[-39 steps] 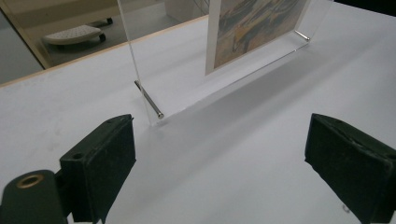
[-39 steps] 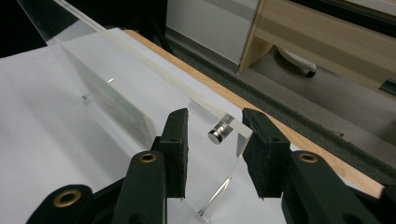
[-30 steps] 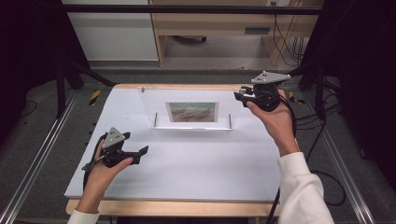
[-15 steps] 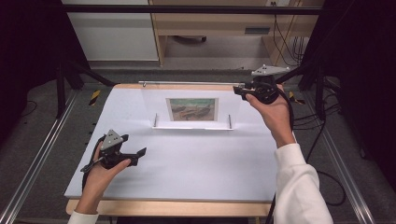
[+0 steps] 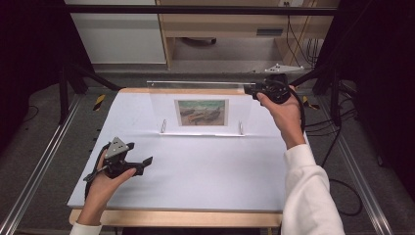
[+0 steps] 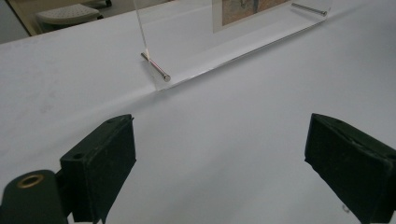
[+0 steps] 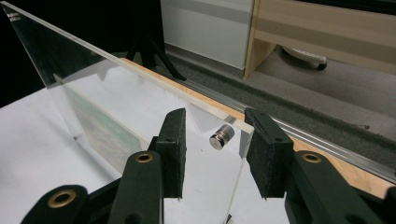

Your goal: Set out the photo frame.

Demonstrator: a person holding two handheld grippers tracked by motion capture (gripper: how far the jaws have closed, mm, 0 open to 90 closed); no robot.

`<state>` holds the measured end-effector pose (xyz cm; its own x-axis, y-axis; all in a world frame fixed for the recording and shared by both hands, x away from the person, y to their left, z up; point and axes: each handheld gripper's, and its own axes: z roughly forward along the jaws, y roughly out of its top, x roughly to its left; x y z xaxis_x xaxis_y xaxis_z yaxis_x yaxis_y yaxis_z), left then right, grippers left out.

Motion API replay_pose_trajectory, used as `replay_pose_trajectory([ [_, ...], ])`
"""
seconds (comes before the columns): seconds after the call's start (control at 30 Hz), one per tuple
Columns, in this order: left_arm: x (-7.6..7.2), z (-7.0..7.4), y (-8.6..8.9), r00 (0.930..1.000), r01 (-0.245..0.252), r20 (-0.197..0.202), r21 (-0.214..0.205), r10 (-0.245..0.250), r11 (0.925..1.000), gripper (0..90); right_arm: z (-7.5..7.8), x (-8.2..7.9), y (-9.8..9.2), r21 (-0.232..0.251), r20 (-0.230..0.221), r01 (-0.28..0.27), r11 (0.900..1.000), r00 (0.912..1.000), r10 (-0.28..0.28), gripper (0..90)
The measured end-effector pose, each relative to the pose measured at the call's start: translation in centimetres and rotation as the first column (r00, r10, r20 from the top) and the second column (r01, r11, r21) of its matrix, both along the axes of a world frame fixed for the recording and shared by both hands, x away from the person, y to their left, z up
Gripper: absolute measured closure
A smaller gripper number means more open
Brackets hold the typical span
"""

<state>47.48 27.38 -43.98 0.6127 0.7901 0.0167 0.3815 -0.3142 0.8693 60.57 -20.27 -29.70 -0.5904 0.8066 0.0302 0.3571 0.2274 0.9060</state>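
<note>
the right tool (image 7: 212,154) straddles the top corner of the clear acrylic picture frame (image 5: 201,111) (jaws not quite pinching), upright at the tabletop's (image 5: 195,171) far side; left tool (image 6: 224,172) gapes wide, empty.

You have no readable text, label, brand, number or sign here. The small landscape print (image 5: 201,112) inside the clear acrylic stand-up frame (image 5: 200,105) carries a painted scene, but no lettering on it can be made out.
</note>
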Motion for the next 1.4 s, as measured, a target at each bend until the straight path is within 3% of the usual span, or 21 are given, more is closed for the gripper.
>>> replay_pose_trajectory([
  [0.57,0.0,-0.1,0.8,0.9999,-0.013,-0.005,-0.007,0.013,0.9999,8.4,-0.3,1.8,0.0,0.029,-0.017,0.019,0.9994,0.9997,-0.018,60.1],
  [1.17,-0.1,0.2,1.3,0.9998,-0.022,0.001,-0.015,0.022,0.9997,8.5,-0.3,2.2,0.6,0.002,-0.004,0.054,0.9986,0.9986,-0.054,56.7],
  [1.23,-0.1,0.2,1.3,0.9998,-0.022,0.001,-0.013,0.022,0.9997,8.5,-0.3,2.2,0.7,-0.005,0.001,0.052,0.9986,0.9986,-0.052,54.4],
  [1.4,-0.2,0.2,1.4,0.9996,-0.028,0.003,-0.018,0.028,0.9994,8.4,-0.2,2.0,1.2,-0.032,0.02,0.079,0.9964,0.9967,-0.078,38.3],
])
